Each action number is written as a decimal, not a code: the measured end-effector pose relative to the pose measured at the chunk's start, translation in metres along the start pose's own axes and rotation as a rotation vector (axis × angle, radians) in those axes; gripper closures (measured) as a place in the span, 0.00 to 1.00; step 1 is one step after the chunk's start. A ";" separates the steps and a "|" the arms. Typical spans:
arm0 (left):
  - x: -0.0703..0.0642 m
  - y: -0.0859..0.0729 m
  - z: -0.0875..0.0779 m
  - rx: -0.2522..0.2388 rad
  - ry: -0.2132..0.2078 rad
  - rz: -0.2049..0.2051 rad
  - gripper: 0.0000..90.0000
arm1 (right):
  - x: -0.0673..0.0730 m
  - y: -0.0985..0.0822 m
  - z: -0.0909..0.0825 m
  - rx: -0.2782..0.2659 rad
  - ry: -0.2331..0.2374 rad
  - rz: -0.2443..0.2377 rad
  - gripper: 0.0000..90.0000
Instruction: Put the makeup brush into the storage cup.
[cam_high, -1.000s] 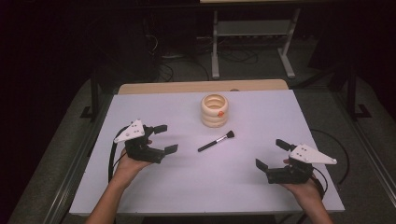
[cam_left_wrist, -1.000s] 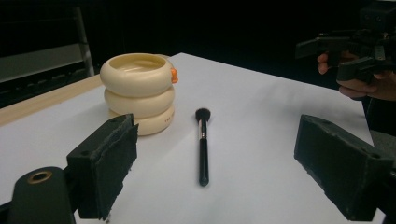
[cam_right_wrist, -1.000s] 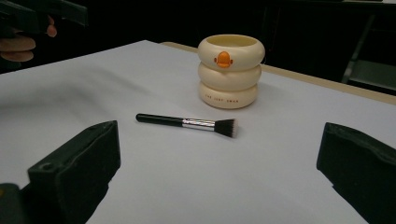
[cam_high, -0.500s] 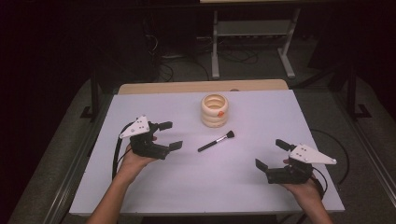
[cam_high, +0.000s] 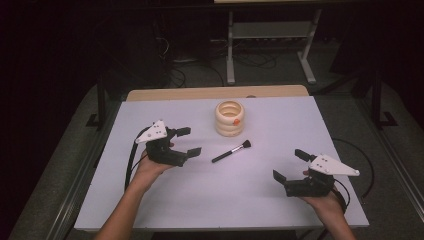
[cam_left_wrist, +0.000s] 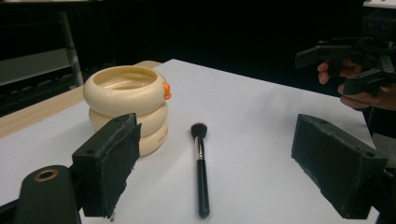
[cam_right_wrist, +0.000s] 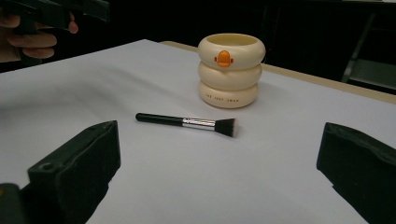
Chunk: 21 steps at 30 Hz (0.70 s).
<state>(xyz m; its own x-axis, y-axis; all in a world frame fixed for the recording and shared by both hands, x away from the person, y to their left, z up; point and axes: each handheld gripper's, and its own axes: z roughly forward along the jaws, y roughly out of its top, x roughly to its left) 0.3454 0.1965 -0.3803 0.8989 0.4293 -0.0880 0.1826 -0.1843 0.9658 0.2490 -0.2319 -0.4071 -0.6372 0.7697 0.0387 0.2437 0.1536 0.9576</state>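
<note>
white table top (cam_high: 300, 125), wooden edge strip (cam_high: 200, 93), metal stand (cam_high: 270, 30) behind

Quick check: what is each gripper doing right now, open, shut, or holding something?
Left gripper: open, holding nothing, near the makeup brush.
Right gripper: open, holding nothing, over the table.

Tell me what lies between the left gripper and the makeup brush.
Nothing: in the high view, only bare white table separates the left gripper from the makeup brush. The left gripper view shows the same, jaws open toward the brush.
</note>
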 end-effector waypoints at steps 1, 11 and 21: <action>0.001 0.000 0.001 0.002 0.000 0.003 0.16 | 0.000 0.000 0.000 -0.001 0.000 -0.001 0.00; 0.004 0.003 0.012 0.002 -0.007 0.000 0.16 | 0.000 0.000 0.000 0.001 -0.002 0.002 0.00; 0.004 0.005 0.024 -0.003 -0.040 0.006 0.20 | 0.000 -0.001 0.001 0.007 0.000 0.009 0.00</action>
<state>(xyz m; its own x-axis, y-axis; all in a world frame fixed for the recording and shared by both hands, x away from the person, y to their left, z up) 0.3596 0.1758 -0.3822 0.9152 0.3925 -0.0916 0.1759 -0.1844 0.9670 0.2493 -0.2314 -0.4079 -0.6346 0.7713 0.0477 0.2546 0.1504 0.9553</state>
